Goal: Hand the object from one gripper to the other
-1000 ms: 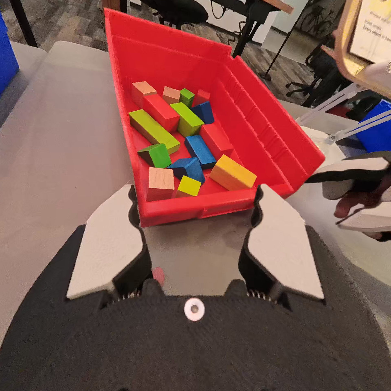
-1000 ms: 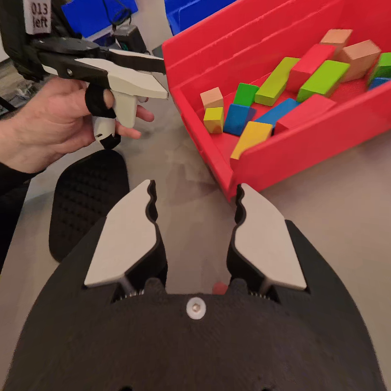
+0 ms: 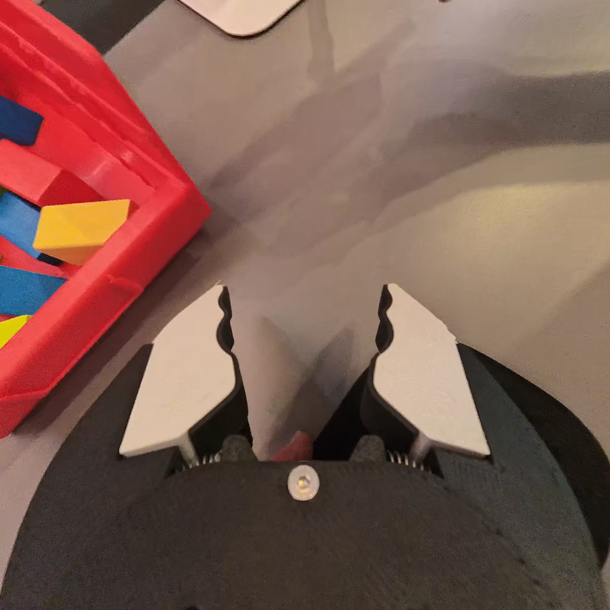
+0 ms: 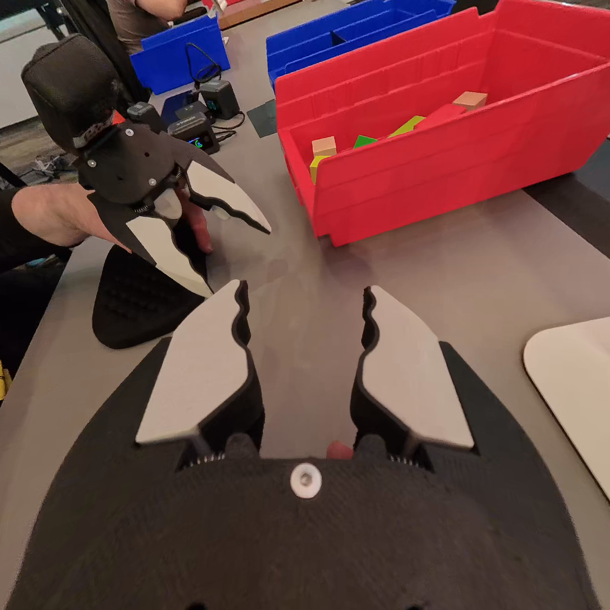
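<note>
Step in hand, as I judge it: before any pick. Left gripper spread wide, nothing between its fingers, angled down at bare grey tabletop. Right gripper likewise parted and empty over the same surface. The two tongs hover near each other, beside the red bin.

The task's object is not yet chosen, apparently: wooden blocks all lie in the bin, a yellow block nearest its corner.

Next move calls for one gripper to reach over the bin wall and close squarely on a block (the pile is crowded).

Room: blue bins, small black electronic devices with cables, white board.
</note>
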Motion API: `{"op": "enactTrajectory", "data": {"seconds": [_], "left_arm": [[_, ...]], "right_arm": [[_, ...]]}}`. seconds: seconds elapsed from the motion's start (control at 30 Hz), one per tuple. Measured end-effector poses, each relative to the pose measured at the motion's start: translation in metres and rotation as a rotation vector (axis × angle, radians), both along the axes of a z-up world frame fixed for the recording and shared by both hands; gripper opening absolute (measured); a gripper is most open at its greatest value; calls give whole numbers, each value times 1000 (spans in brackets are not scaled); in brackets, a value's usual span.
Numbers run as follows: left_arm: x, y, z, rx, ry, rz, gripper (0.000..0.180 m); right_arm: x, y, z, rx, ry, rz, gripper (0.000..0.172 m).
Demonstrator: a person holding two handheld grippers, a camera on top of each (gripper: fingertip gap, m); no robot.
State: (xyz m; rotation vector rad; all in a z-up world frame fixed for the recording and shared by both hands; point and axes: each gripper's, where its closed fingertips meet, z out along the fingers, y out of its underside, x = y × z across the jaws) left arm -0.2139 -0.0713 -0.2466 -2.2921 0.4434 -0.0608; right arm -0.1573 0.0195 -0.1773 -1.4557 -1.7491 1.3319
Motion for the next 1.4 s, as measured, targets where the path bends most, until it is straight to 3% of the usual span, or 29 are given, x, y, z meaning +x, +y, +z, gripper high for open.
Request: {"op": "enactTrajectory", "data": {"seconds": [0.5,0.77,0.87,1.17,1.4], "left_arm": [[31,-19,0,3,2,43,84],[16,-15,5,41,-40,153,81],[12,-14,3,34,-59,184,72],[11,-14,-18,-92,34,187,68],[10,-13,-23,-140,-28,202,65]], "right_arm": [[-5,-21,-23,147,-48,91,65],[-4,-13,-43,174,-90,68,66],[-3,-9,-50,161,-108,57,66],[-3,-13,-63,181,-139,67,65],[-3,-16,-66,208,-148,75,65]]}}
